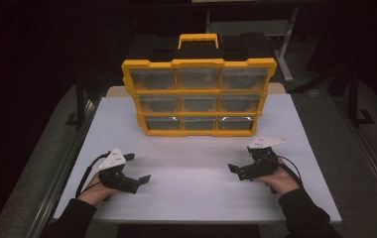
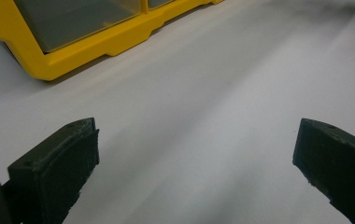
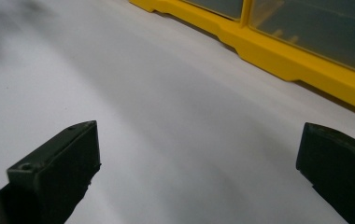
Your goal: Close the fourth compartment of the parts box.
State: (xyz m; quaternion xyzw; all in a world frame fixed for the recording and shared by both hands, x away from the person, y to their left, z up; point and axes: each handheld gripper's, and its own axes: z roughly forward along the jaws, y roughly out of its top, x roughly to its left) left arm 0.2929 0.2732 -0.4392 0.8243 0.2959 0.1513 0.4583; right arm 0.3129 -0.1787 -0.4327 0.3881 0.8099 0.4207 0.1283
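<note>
From the high view, a yellow organizer case with a carry handle stands upright at the far middle of the white tabletop, its nine clear-fronted drawers all shut and flush with the frame. The left tool and the right tool rest low on the near part of the tabletop, one in each hand, both well apart from the case and both with jaws spread and empty. Judged from this, the work on the case has not begun: no drawer is pulled, nothing lies out on the surface, and every step remains to be done.

In the left gripper view, the left tool has its jaws wide apart with bare tabletop between them; a lower corner of the organizer case sits ahead at upper left, one drawer front in frame.

In the right gripper view, the right tool is equally wide open and holds nothing; the case's bottom rail runs across the upper right, near but not touching.

Hard to read: the drawer fronts glare and go murky, so their contents cannot be made out. The room beyond the tabletop is dark, the case is cropped in both gripper views, and its back is hidden.
</note>
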